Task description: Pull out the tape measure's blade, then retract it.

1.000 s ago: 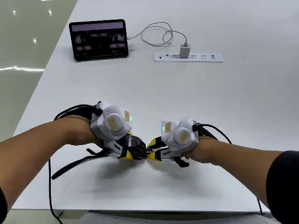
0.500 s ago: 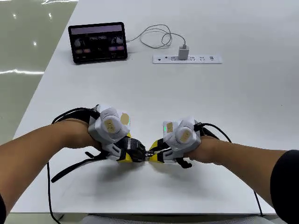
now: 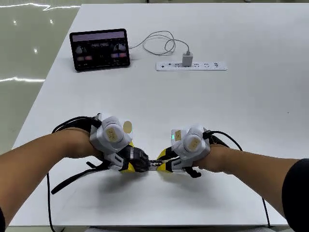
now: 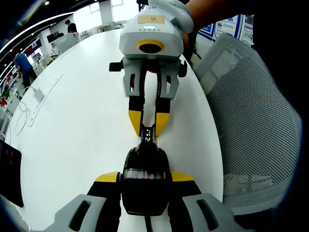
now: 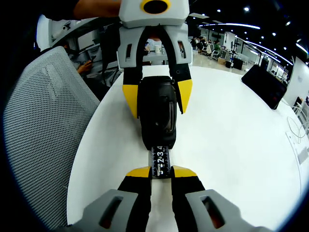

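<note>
The tape measure, a black case, sits low over the near part of the white desk; I cannot tell whether it touches the surface. The left gripper has its yellow-tipped fingers clenched on the case's two flat sides. A short stretch of blade is out of the case mouth, with the numerals 2, 3 and 4 readable. The right gripper, facing the left one, pinches that blade flat between its fingers. The case looks rigid and compact, probably with some weight, and its smooth sides could slip, so the broad side faces are the sensible hold. The blade is thin steel that is likely to stay stiff along its length, kink if bent sideways, and be drawn back by its spring. It is best gripped flat near the tip and pulled in line with the mouth. Well apart, at the far side of the desk, stand a tablet and a power strip. A mesh chair is beside the desk.
</note>
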Available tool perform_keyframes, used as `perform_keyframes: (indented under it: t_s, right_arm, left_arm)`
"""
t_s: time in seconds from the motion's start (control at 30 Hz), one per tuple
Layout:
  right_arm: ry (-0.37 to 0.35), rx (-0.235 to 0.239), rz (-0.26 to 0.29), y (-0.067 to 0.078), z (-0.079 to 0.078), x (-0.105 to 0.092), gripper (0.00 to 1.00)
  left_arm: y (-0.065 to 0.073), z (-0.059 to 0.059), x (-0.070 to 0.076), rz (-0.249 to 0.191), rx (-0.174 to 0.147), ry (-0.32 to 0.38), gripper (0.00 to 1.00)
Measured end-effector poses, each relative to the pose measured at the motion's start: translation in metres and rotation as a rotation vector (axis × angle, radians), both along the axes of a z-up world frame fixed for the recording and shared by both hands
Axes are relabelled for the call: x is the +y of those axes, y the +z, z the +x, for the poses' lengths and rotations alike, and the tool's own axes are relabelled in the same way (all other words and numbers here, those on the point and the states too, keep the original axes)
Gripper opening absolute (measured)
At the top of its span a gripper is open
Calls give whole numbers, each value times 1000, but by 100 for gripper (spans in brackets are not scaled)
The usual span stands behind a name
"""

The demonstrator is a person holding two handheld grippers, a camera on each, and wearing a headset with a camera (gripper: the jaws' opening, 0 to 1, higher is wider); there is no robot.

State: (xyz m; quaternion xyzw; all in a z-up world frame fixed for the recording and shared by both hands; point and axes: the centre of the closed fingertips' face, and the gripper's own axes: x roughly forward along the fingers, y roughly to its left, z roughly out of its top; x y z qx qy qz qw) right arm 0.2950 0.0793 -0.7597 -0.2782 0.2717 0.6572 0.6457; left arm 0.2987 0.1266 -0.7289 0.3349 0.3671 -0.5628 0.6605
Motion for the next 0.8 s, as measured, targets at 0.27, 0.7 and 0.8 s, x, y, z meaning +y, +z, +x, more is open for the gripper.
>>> perform_keyframes:
  t_s: [0.27, 0.7, 0.8]
  right_arm:
    - [-6, -1, -4, 0, 0, -5, 10]
    - [-19, 5, -1, 1, 1, -13, 10]
    - [-20, 6, -5, 1, 1, -16, 10]
  left_arm:
    - [0, 0, 0, 0, -1, 0, 34]
    - [1, -1, 0, -2, -1, 9, 34]
    - [1, -1, 0, -3, -1, 10, 34]
